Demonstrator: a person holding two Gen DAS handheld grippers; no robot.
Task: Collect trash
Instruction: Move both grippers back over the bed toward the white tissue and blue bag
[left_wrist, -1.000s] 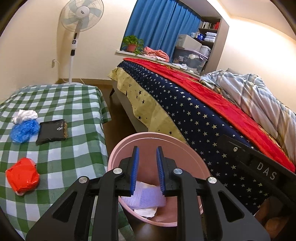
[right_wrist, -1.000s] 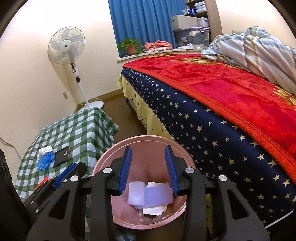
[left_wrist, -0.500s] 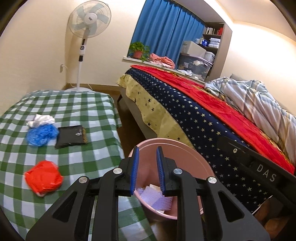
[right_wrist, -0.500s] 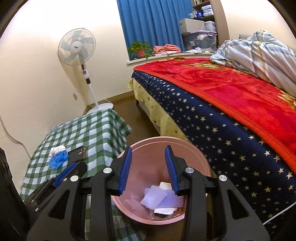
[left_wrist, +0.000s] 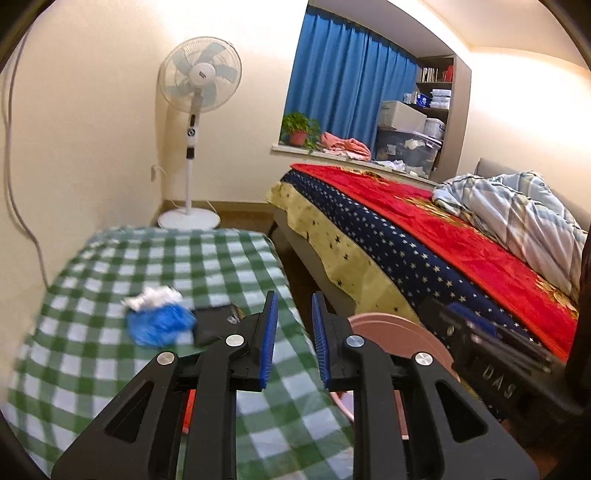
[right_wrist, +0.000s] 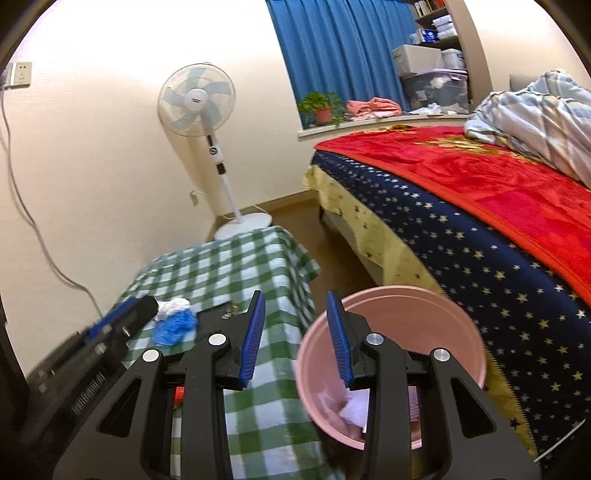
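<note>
My left gripper (left_wrist: 293, 339) hangs over the right edge of the green checked table (left_wrist: 110, 369), its blue pads a little apart with nothing between them. On the cloth lie a blue wad (left_wrist: 160, 325), a white wad (left_wrist: 153, 297) and a black wallet (left_wrist: 212, 325). A red wad (left_wrist: 190, 406) shows partly behind my fingers. My right gripper (right_wrist: 295, 332) is between the table (right_wrist: 229, 266) and the pink bin (right_wrist: 391, 295); its jaws are closing on nothing. Lilac and white paper (right_wrist: 351, 408) lies in the bin. The blue wad (right_wrist: 175, 326) sits to its left.
A bed with a starry navy cover and red blanket (right_wrist: 498, 192) runs along the right, close to the bin. A standing fan (left_wrist: 197, 85) is in the far corner behind the table. A cable (right_wrist: 33, 229) hangs down the left wall. Brown floor separates table and bed.
Both views have swung up and left, from over the pink bin toward the checked table. The bin has slid to the lower right. Both pairs of pads stay empty.
</note>
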